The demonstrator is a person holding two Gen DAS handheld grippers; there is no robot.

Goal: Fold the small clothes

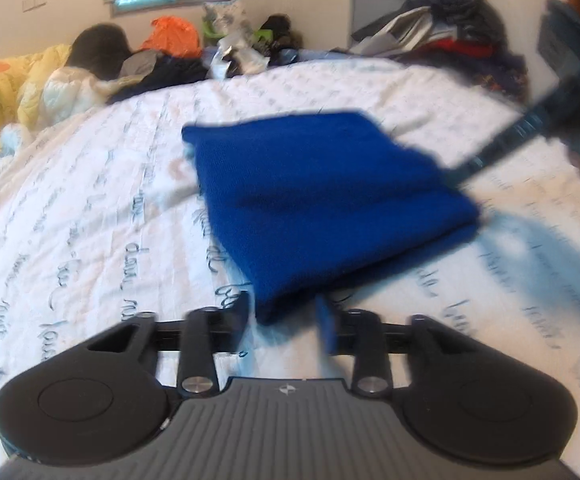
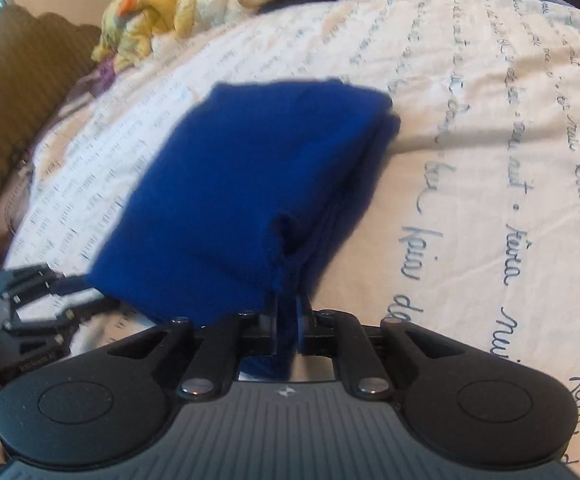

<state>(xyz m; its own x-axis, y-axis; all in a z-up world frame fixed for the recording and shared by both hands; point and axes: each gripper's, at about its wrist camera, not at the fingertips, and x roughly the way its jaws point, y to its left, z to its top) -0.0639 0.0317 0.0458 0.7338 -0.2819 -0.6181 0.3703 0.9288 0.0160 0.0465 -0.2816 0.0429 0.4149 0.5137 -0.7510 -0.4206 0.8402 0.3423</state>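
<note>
A blue knitted garment (image 1: 322,196), folded into a thick rectangle, lies on the white bedspread with script print (image 1: 90,208). In the left wrist view my left gripper (image 1: 284,320) is open, its fingers on either side of the garment's near corner, not closed on it. My right gripper (image 1: 458,174) reaches in from the right onto the garment's right edge. In the right wrist view my right gripper (image 2: 288,328) is shut on the near corner of the blue garment (image 2: 242,200). The left gripper (image 2: 82,292) shows at the garment's lower left edge.
A yellow quilt (image 1: 14,92) and a heap of clothes and bags (image 1: 218,48) lie along the far side of the bed. A dark clothes pile (image 1: 450,36) is at the back right. A brown striped sofa (image 2: 14,120) stands beside the bed.
</note>
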